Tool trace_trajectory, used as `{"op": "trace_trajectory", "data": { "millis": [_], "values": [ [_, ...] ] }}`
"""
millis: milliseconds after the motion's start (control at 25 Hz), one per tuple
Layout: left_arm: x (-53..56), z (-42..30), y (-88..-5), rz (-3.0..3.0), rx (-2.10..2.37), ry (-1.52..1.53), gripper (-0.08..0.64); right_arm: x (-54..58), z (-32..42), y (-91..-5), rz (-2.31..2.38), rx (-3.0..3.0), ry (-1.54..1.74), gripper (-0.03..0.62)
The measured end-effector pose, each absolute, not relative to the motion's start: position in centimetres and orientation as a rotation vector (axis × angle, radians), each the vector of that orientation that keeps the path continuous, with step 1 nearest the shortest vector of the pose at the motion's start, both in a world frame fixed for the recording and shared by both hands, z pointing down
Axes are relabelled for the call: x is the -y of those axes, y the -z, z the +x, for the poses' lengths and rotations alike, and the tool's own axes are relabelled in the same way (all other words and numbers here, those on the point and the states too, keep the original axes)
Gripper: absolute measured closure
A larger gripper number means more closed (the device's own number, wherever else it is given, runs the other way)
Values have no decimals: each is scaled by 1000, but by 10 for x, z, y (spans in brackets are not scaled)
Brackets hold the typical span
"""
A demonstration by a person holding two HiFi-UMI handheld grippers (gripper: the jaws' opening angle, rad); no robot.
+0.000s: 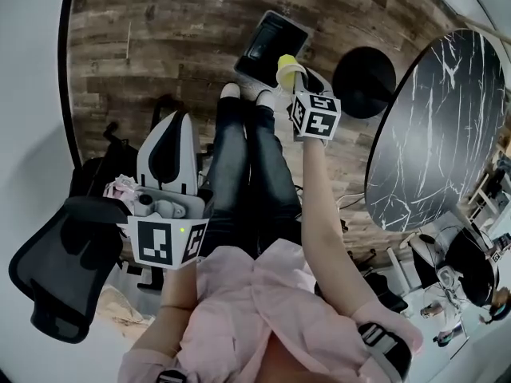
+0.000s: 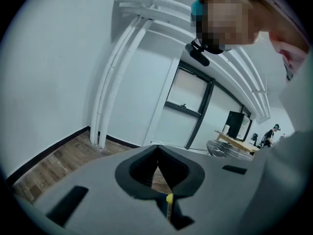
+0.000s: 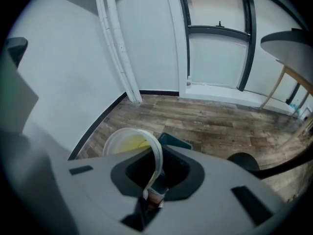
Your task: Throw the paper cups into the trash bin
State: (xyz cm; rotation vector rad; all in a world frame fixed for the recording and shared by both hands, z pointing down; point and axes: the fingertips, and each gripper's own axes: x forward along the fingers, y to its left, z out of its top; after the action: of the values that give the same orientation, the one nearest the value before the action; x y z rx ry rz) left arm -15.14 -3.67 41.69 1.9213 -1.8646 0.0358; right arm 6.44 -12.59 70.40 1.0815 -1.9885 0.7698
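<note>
My right gripper (image 1: 294,82) is stretched forward and shut on the rim of a yellow paper cup (image 1: 287,67). It holds the cup just over the near edge of a dark trash bin (image 1: 268,45) standing on the wooden floor. In the right gripper view the cup (image 3: 128,144) shows a white rim and yellow inside, its wall pinched between the jaws, with the bin (image 3: 174,141) showing just behind it. My left gripper (image 1: 169,146) hangs low by my left side, its jaws shut with nothing between them (image 2: 157,173).
A black office chair (image 1: 60,270) stands at my left, with something pink and crumpled (image 1: 121,187) beside the left gripper. A dark marble oval table (image 1: 439,126) and a black round base (image 1: 363,80) lie to the right. My legs (image 1: 247,158) point toward the bin.
</note>
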Motion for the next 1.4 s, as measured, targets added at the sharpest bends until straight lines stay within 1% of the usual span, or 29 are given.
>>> {"op": "trace_trajectory", "data": {
  "millis": [240,520,920,1160,1400],
  "values": [
    [53,-158,-442,1971,1846,-33,546,131,68,-724,1133,1981,-765,548],
    [75,-153,-480,2013,1836,-10,546,141,76,-768,1161,1964,-787,548],
    [113,-162,-532,1942,1863,-33,546,170,60,-839,1031,1929,-787,548],
    [118,-159,-550,1964,1861,-35,546,176,52,-863,1011,1937,-789,548],
    [128,-158,-587,1991,1882,-24,546,180,45,-890,1033,1982,-777,548]
  ]
}}
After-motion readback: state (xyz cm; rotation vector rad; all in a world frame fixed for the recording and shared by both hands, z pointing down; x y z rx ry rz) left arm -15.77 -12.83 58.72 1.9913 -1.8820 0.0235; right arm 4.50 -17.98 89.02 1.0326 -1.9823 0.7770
